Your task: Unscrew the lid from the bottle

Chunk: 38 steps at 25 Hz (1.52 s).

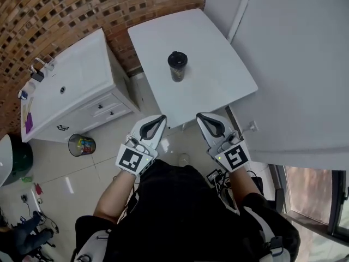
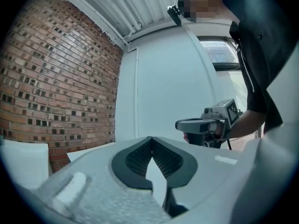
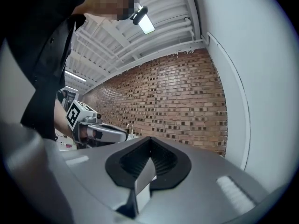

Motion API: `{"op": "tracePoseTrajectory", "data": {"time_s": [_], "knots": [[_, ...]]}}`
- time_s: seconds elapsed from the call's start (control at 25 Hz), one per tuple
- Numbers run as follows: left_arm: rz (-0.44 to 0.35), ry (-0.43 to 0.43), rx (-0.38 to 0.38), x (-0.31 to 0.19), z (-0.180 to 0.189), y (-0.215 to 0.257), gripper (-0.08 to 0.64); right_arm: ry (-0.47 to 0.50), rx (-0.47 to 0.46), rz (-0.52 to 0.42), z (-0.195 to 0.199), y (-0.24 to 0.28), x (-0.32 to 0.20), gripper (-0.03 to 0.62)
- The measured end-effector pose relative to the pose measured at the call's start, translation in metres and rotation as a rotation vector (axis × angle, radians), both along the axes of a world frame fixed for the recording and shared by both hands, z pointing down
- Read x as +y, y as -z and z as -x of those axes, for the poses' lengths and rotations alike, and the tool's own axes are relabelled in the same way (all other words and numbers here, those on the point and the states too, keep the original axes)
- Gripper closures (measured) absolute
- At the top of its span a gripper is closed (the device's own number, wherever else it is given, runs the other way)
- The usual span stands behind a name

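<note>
A dark bottle (image 1: 177, 70) with a black lid (image 1: 177, 58) stands upright near the middle of the white table (image 1: 218, 75). Both grippers hover off the table's near edge, tips pointing toward it, well short of the bottle. My left gripper (image 1: 162, 117) is shut with nothing in it, and my right gripper (image 1: 199, 115) is likewise shut and empty. In the left gripper view the jaws (image 2: 150, 139) meet at the tip, tilted up at the wall, with the right gripper (image 2: 205, 125) beside them. The right gripper view shows shut jaws (image 3: 149, 139) and the left gripper (image 3: 100, 132); the bottle is hidden in both.
A white cabinet (image 1: 71, 86) with a sink and a faucet (image 1: 39, 64) stands left of the table against the brick wall (image 1: 82, 10). A wire waste bin (image 1: 82, 144) sits on the tiled floor below it. A white wall (image 1: 294, 64) runs along the table's right side.
</note>
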State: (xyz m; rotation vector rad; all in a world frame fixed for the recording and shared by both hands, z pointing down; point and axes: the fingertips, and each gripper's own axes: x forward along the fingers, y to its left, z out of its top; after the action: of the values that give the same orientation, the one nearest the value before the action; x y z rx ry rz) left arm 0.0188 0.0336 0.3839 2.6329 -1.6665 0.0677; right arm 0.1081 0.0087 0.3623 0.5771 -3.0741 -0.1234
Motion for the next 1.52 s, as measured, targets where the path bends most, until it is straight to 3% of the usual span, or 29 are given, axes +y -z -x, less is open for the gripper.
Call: {"op": "tracePoseTrajectory", "data": {"time_s": [0.12,0.4,0.52,0.64,0.92,1.08,1.32,1.36,1.52], "knots": [[0.007,0.021,-0.017,-0.016,0.001,-0.006,0.558,-0.005,-0.008,0.019,-0.001,-0.005,-0.027,0.586],[0.008,0.010,0.034,-0.067,0.037,-0.016,0.557,0.013,0.016,-0.011,0.039,-0.005,-0.065,0.586],[-0.019,-0.009,0.063,-0.100,0.051,-0.013,0.558,-0.029,0.012,-0.005,0.049,0.003,-0.088,0.586],[-0.041,-0.065,0.044,-0.128,0.064,-0.009,0.558,-0.078,0.000,-0.019,0.061,0.011,-0.116,0.586],[0.000,-0.115,0.044,-0.177,0.097,-0.016,0.558,-0.144,0.008,-0.009,0.086,0.013,-0.167,0.586],[0.035,-0.099,0.088,-0.194,0.101,-0.029,0.557,-0.163,-0.031,0.028,0.090,0.008,-0.190,0.586],[0.051,0.007,0.094,-0.212,0.096,-0.038,0.557,-0.071,-0.007,0.062,0.089,0.001,-0.220,0.586],[0.048,0.034,0.102,-0.213,0.096,-0.039,0.550,-0.062,-0.006,0.066,0.086,-0.001,-0.227,0.586],[0.075,0.073,0.101,-0.218,0.102,-0.056,0.391,-0.045,-0.023,0.041,0.084,-0.002,-0.249,0.581]]}}
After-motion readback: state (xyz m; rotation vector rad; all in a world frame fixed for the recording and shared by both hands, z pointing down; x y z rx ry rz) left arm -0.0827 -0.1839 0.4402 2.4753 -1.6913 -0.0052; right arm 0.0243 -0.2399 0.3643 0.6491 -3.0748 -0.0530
